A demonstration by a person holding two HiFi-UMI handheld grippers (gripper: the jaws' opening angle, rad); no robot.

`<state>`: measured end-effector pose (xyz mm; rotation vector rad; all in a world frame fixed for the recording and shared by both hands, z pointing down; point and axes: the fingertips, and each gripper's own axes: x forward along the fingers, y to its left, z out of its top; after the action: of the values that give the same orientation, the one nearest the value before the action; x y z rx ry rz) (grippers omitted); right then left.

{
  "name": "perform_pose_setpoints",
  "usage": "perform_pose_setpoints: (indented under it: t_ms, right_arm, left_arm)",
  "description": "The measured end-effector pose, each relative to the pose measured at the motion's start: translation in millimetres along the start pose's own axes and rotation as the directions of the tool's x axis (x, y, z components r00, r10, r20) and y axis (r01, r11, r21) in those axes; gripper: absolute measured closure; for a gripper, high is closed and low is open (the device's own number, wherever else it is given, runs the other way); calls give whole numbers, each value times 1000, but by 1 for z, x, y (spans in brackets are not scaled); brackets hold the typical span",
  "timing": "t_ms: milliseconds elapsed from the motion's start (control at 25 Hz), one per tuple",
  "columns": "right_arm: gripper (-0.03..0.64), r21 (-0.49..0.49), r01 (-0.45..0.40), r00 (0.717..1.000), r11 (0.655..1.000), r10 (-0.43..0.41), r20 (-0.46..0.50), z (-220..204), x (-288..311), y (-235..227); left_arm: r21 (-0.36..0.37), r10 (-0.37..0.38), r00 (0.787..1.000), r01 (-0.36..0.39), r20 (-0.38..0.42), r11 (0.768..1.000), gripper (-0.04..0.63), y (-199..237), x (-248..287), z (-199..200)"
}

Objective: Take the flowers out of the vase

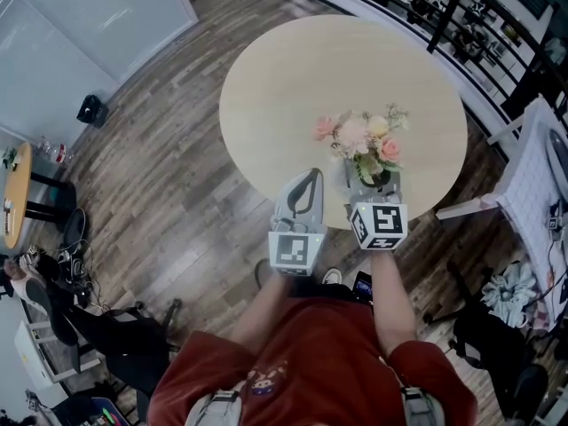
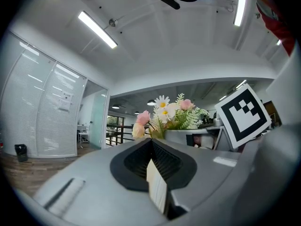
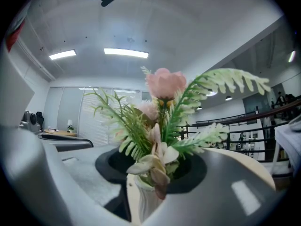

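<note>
Because the flowers [image 1: 362,140] are a small bunch of pink and cream heads with fern-like green, I judge them light. The heads look soft and easy to crush. The stems are probably stiffer, so they are the better place to take hold.

The bunch sits in the vase [image 3: 146,201] at the lower right of the round surface [image 1: 284,78], near its edge in the head view.

The right claw [image 3: 150,192] is closed partway around the white ribbed neck of the vase, with the pads against it. Leaves and petals hang over the rim just above the jaws. I cannot tell if the vase touches the surface or is a little raised.

The left claw [image 1: 300,193] is beside it, at the lower middle of the head view. Its jaws are closed together and hold nothing.

The vase seems narrow, smooth and maybe fragile, so it could slip or tip if the grip is loose. The best place to grip the flowers is low on the gathered stems, just above the rim and under the heads. A straight upward pull should keep the leaves from catching on the neck.
</note>
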<state>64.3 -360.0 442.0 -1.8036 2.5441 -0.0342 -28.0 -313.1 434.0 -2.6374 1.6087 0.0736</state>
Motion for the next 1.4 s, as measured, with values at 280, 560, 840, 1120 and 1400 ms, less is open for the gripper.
perform_pose_setpoints:
  t_ms: [280, 560, 840, 1120, 1400]
  right_arm:
    - [433, 1, 0, 1000, 1000, 0, 1, 5, -4, -1]
    - [433, 6, -7, 999, 1000, 6, 35, 20, -9, 0]
    - [433, 13, -17, 997, 1000, 16, 81, 41, -15, 0]
    - [434, 21, -35, 991, 999, 32, 132, 66, -22, 4]
    - [437, 31, -54, 980, 998, 47, 194, 95, -31, 2]
  left_arm:
    - [7, -6, 1000, 6, 2, 1000, 591, -3, -3, 0]
    - [13, -10, 1000, 10, -2, 1000, 591, -8, -5, 1]
    - [10, -10, 1000, 10, 2, 1000, 591, -10, -5, 2]
    - [3, -10, 1000, 10, -5, 1000, 591, -11, -6, 1]
    - [8, -18, 1000, 18, 5, 1000, 591, -18, -2, 4]
